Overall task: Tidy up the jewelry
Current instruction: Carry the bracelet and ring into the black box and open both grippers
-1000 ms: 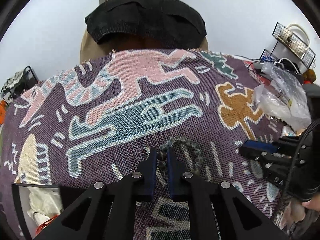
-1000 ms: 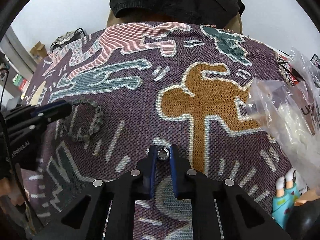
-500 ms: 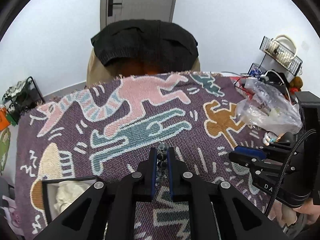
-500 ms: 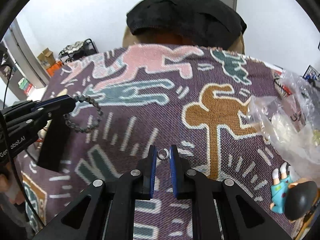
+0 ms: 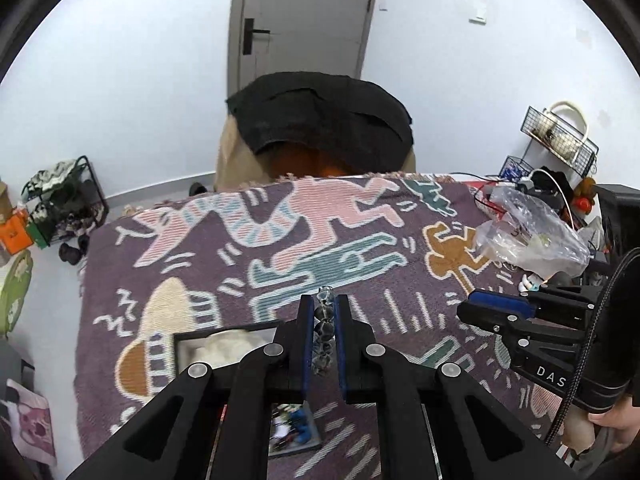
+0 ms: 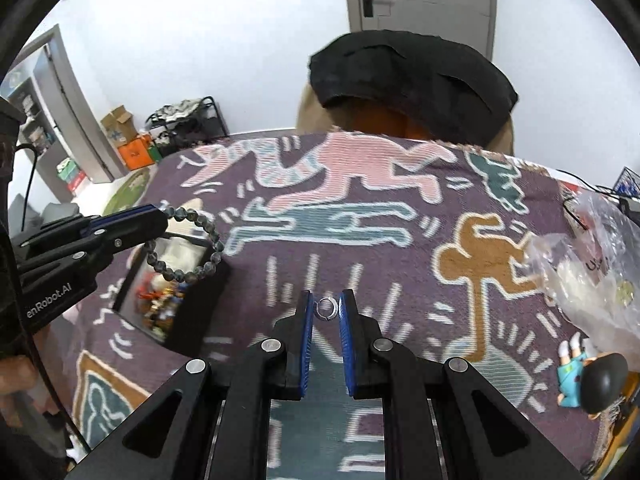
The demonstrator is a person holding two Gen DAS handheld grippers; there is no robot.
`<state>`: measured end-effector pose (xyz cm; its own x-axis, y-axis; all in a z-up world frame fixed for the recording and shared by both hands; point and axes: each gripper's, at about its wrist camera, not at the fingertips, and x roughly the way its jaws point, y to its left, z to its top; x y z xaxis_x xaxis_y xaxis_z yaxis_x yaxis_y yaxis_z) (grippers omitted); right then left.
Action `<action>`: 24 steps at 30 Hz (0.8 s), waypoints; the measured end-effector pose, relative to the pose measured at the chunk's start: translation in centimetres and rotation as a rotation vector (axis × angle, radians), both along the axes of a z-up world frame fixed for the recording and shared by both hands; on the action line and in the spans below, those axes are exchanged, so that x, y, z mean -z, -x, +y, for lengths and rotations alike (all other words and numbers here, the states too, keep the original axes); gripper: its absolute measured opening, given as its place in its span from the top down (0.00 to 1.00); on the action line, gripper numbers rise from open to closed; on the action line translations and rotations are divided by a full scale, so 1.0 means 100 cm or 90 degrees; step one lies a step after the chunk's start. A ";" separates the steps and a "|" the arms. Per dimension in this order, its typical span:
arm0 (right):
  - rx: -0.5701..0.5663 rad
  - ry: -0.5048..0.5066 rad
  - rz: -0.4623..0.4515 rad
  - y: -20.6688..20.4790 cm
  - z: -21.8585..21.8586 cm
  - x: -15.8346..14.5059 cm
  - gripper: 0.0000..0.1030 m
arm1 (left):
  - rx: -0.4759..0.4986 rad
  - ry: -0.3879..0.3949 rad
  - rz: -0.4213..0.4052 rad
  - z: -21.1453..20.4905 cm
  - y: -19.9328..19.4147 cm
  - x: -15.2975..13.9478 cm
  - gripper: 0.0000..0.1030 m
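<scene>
The left gripper [image 5: 323,312] pinches a dark beaded bracelet [image 6: 188,246] above the open black box [image 6: 176,280]; the right gripper [image 6: 327,309], narrow, clamps a small silver ring [image 6: 327,309] over the patterned woven surface [image 6: 400,272]. The ring sits at the pad tips, so a jolt could flick it out; the dangling bracelet may snag the box rim.

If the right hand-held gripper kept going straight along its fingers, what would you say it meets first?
Probably the patterned blanket just beyond the small silver ring that the right hand-held gripper pinches. It points steeply down at bare weave; nothing else appears in that line, though depth is unclear.
</scene>
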<state>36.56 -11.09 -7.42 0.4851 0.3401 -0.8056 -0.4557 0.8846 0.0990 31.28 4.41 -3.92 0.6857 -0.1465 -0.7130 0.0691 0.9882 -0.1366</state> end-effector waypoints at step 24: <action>-0.104 0.021 -0.016 0.046 0.121 -0.014 0.86 | -0.091 0.085 -0.015 0.110 0.069 0.000 0.44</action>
<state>31.92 1.00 -5.99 0.4454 0.3894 -0.8063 -0.5962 0.8008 0.0574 24.40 15.41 -3.89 0.7226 -0.1389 -0.6771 -0.0658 0.9613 -0.2674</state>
